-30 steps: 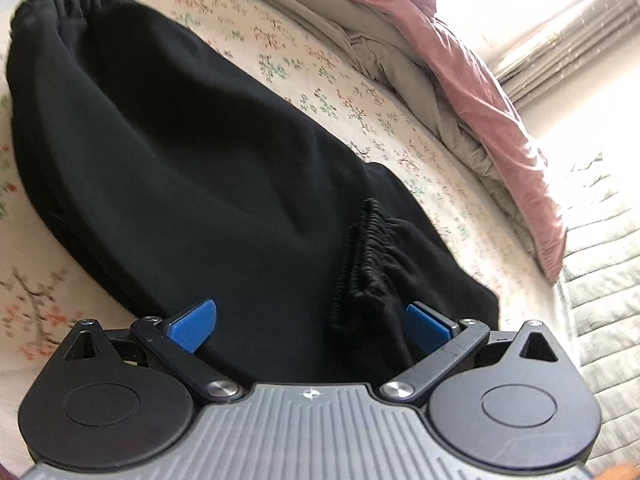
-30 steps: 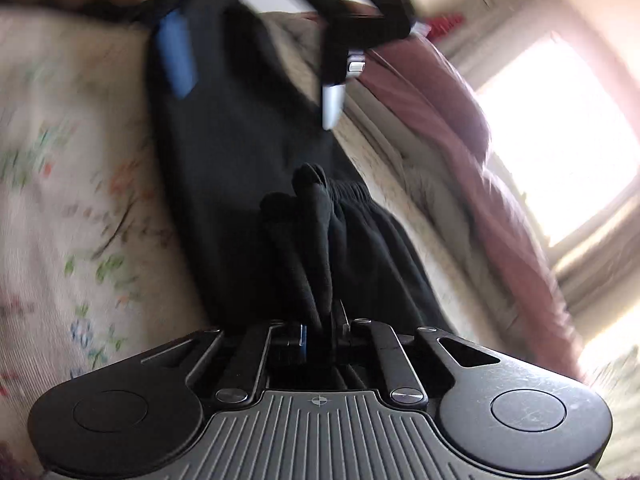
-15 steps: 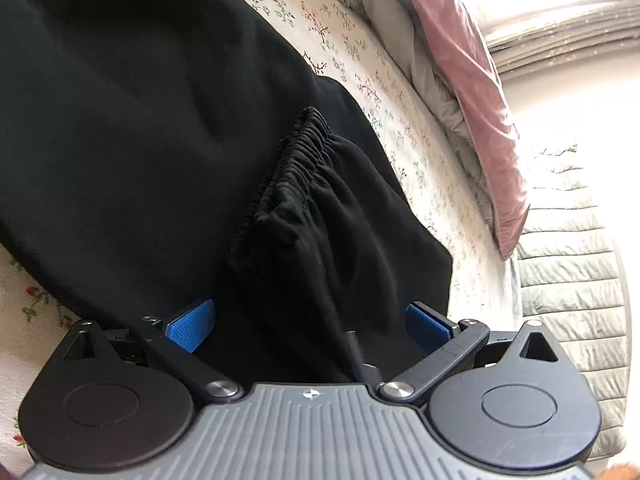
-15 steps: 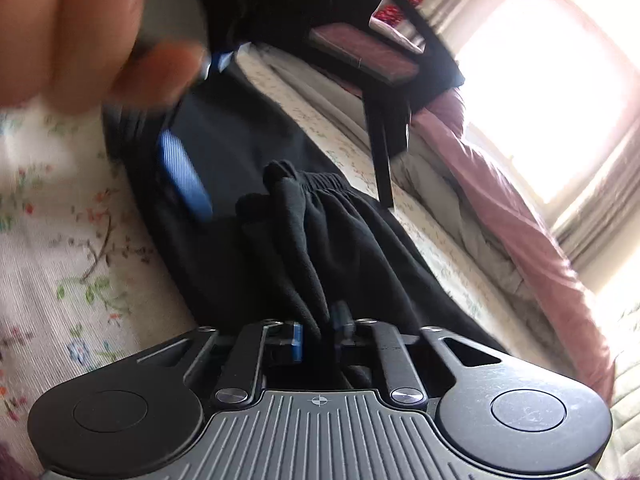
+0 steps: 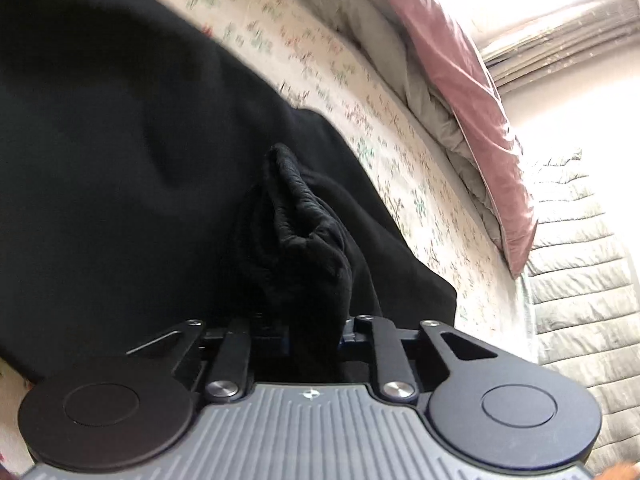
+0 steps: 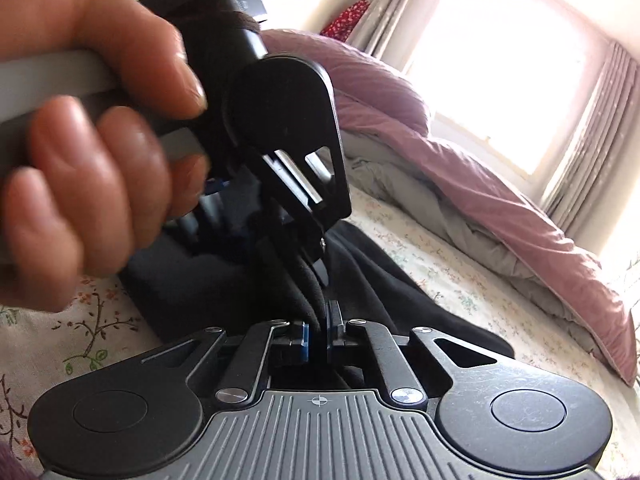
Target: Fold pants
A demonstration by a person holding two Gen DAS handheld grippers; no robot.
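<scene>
The black pants (image 5: 120,152) lie spread on a floral bedsheet (image 5: 360,120). My left gripper (image 5: 314,330) is shut on a bunched elastic cuff (image 5: 296,216) of the pants, its fingers hidden by the cloth. My right gripper (image 6: 318,338) is shut on a strip of the same black cloth (image 6: 312,296), between its blue pads (image 6: 305,342). In the right wrist view the left gripper body (image 6: 288,136) and the hand holding it (image 6: 92,140) sit close in front, just above my right fingertips.
A pink and grey duvet (image 5: 460,92) is heaped along the far side of the bed; it also shows in the right wrist view (image 6: 480,200). A quilted grey cover (image 5: 580,280) lies to the right. A bright window (image 6: 500,80) with curtains is behind.
My left gripper has moved onto the cuff and closed on it; it was open before. It has come right up to my right gripper, which stays shut on the cloth.
</scene>
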